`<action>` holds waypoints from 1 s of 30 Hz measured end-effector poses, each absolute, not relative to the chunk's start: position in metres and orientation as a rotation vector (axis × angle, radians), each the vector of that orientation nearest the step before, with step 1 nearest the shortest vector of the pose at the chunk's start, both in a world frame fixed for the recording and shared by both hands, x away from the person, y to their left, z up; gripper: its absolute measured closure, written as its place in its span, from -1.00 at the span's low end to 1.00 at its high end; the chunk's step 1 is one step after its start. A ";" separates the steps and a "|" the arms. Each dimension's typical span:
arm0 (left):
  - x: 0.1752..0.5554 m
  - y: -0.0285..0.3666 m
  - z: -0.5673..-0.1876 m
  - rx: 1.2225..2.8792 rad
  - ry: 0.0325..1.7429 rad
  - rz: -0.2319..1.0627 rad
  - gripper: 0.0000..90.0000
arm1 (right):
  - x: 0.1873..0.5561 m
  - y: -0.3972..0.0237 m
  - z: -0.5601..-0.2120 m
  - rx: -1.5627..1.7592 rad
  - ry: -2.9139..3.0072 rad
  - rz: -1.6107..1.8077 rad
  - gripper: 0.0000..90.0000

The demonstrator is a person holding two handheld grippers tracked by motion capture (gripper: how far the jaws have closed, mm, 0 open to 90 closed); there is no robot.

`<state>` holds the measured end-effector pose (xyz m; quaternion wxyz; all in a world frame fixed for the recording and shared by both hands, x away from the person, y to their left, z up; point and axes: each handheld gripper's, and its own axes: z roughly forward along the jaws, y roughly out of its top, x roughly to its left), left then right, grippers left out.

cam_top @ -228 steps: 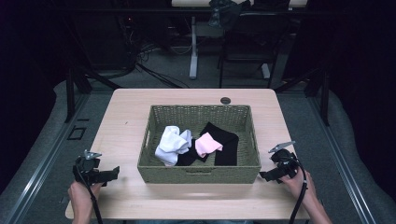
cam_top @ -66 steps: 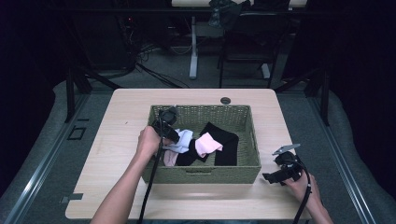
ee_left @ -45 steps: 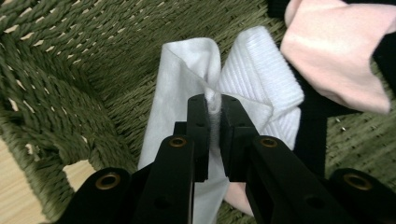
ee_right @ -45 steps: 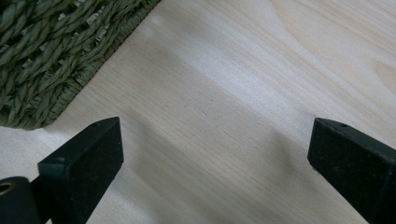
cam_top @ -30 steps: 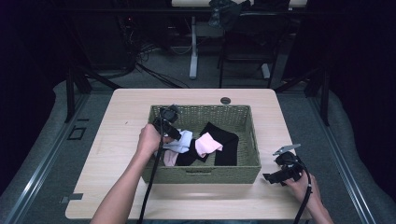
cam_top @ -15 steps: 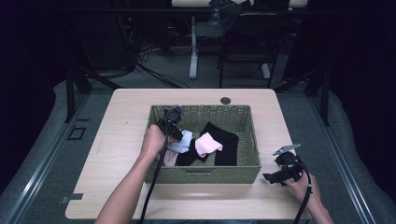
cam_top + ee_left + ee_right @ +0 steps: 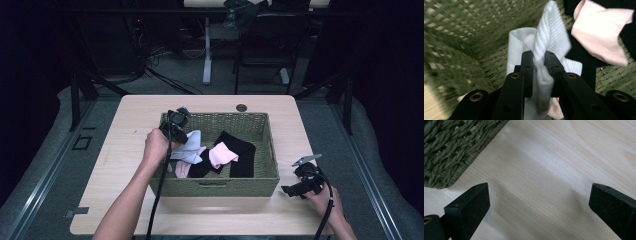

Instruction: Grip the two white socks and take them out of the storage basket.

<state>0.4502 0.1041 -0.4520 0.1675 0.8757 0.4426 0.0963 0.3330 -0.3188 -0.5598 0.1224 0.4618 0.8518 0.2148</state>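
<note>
We see the table (image 7: 125,150) bearing a woven basket (image 7: 220,187) at its centre. Inside it, black cloth (image 7: 242,150) lies toward 3 o'clock, a pink sock (image 7: 222,154) sits mid-basket, and the white sock (image 7: 549,32) lies toward 9 o'clock. Our left gripper (image 7: 539,56) has just been closing, and its jaws now pinch a fold of the white sock. Our right gripper (image 7: 536,202), at 4 o'clock from the basket, hangs over bare wood, jaws spread wide, holding nothing.
</note>
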 end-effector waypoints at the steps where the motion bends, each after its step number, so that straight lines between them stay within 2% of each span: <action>1: 0.449 0.104 -0.448 2.485 1.256 0.282 0.75 | 0.333 -0.319 -0.559 1.346 2.489 0.624 -0.94; 30: 0.443 0.112 -0.378 2.442 1.219 0.375 0.75 | 0.333 -0.319 -0.560 1.354 2.483 0.630 -0.94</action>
